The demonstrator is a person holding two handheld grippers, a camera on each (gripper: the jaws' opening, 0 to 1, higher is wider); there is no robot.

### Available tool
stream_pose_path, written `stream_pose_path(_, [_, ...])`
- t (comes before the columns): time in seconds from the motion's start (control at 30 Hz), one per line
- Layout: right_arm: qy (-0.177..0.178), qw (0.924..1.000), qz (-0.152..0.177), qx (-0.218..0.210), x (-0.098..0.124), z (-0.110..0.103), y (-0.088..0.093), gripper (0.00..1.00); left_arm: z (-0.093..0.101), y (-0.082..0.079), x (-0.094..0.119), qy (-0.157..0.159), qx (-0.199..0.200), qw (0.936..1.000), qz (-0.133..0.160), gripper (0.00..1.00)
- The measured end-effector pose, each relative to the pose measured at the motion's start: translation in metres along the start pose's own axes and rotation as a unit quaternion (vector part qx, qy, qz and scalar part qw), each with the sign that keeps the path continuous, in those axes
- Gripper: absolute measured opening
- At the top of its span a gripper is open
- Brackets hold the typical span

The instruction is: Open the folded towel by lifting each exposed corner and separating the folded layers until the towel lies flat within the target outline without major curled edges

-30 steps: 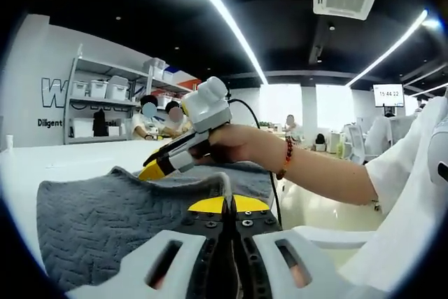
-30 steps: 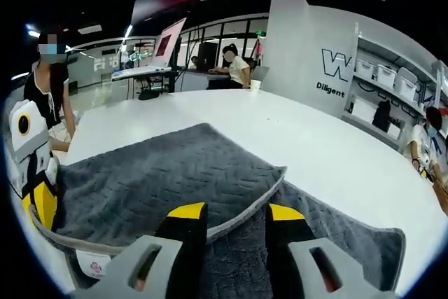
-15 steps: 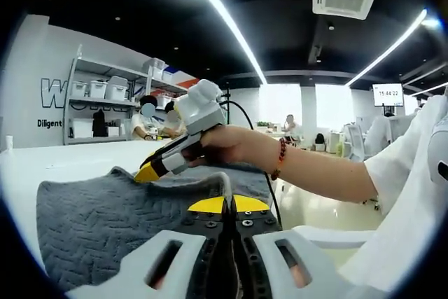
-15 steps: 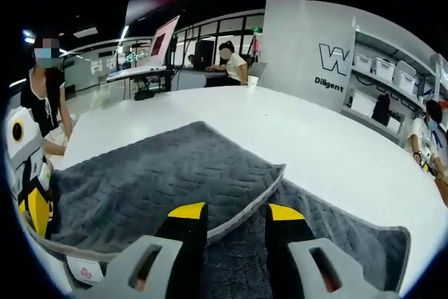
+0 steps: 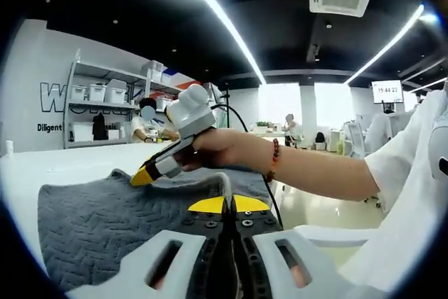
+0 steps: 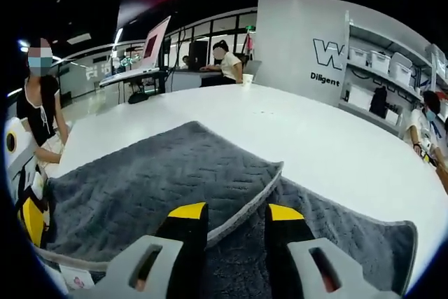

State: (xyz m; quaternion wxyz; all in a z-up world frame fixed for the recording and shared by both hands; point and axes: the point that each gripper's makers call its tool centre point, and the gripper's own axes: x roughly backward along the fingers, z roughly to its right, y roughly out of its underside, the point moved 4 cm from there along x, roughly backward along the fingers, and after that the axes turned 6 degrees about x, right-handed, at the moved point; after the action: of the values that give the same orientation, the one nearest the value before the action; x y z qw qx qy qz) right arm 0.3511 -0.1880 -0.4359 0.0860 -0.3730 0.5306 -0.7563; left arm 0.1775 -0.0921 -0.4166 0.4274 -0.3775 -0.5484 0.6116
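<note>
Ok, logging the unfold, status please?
Left gripper jaws shut on the towel edge. Right gripper jaws open over the top layer's rim. Towel still folded on the white table. Nothing in the way.

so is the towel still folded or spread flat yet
Folded: in the right gripper view the towel's upper layer ends at a piped edge over a lower layer.

I see the towel point(image 6: 154, 180) as matt grey cloth with a raised herringbone weave, lying on a smooth, faintly glossy white table point(image 6: 336, 152).
</note>
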Motion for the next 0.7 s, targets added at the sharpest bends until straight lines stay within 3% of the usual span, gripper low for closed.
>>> stream_pose_path(0.7, [0.028, 0.9995, -0.005, -0.012, -0.013, 0.011, -0.003, 0.27, 0.001, 0.002, 0.001, 0.004, 0.003, 1.0000, -0.003, 0.00])
